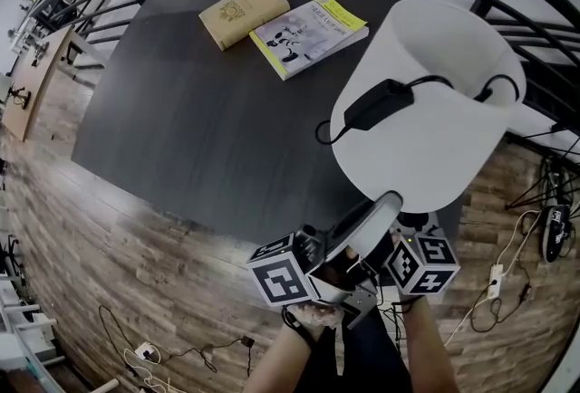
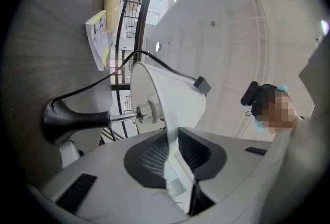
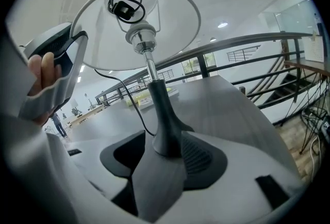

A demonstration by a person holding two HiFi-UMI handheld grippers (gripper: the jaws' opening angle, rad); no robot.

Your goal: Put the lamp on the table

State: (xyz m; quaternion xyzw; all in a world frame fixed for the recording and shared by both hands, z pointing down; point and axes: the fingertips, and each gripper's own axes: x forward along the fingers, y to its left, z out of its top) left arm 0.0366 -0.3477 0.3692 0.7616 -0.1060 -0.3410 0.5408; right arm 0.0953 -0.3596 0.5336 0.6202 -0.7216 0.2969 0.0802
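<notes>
At table (image 1: 199,129) edge — right fingers (image 3: 205,158) clamp lamp base (image 3: 166,132), left fingers (image 2: 147,158) pinch shade (image 2: 172,99).

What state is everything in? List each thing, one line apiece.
Lamp: unlit, tilted, held in the air.
Left gripper: shut on lamp's shade rim.
Right gripper: shut on lamp's base.
Tan book: closed, flat on table.
Yellow book: closed, flat on table.

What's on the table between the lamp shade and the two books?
In the head view the dark table is bare between the lamp shade and the tan book and magazine; only the lamp's cord loops out beside the shade.
</notes>
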